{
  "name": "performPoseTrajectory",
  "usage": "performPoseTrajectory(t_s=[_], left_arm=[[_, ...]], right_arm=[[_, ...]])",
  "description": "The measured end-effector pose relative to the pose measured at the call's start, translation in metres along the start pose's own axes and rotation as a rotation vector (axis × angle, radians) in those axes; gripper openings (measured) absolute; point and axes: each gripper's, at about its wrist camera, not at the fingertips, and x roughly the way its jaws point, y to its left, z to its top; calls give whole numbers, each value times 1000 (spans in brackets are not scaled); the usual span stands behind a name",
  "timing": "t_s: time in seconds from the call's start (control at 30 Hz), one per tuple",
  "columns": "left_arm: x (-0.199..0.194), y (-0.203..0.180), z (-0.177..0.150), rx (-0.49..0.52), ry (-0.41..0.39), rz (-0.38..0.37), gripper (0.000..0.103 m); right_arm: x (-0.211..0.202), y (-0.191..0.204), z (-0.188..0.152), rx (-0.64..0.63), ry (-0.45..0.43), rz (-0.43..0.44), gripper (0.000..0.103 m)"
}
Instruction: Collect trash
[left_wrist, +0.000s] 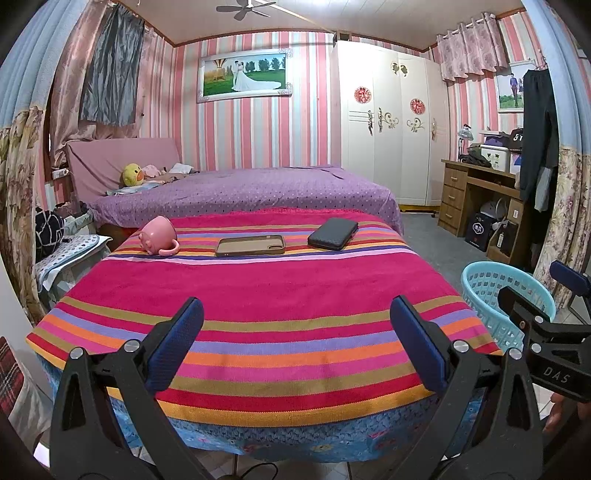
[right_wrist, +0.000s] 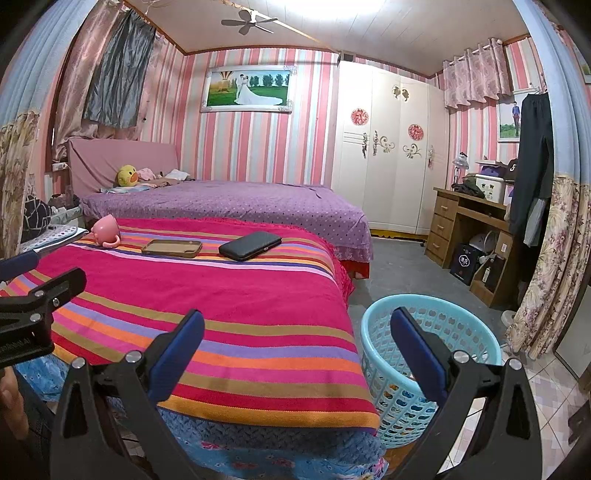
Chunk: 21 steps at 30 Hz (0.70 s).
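A light-blue plastic basket (left_wrist: 495, 264) (right_wrist: 436, 297) stands on the floor off the right front corner of the striped tablecloth (left_wrist: 295, 280) (right_wrist: 207, 295). I cannot make out its contents through the holes. At the cloth's far end lie a pink mug (left_wrist: 157, 234) (right_wrist: 105, 229) on its side, a brown phone case (left_wrist: 251, 245) (right_wrist: 171, 247) and a black wallet (left_wrist: 332, 234) (right_wrist: 249, 245). My left gripper (left_wrist: 295, 301) (right_wrist: 59, 266) is open over the near edge, holding nothing. My right gripper (right_wrist: 297, 314) (left_wrist: 528, 278) is open between cloth and basket, also holding nothing.
A purple bed (left_wrist: 258, 188) lies beyond the table. A white wardrobe (left_wrist: 388, 122) and a wooden desk (left_wrist: 476, 192) with boxes beneath line the right wall. Floral curtains (right_wrist: 546, 266) hang at the right. Grey floor runs between bed and desk. A person's hand (left_wrist: 561, 410) shows.
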Motion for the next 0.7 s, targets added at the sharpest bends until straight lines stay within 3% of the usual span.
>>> performPoseTrajectory(t_s=[0.7], left_arm=[[-2,0,3,6,-5,4,98]], right_arm=[[-1,0,3,2,-4,-4,98]])
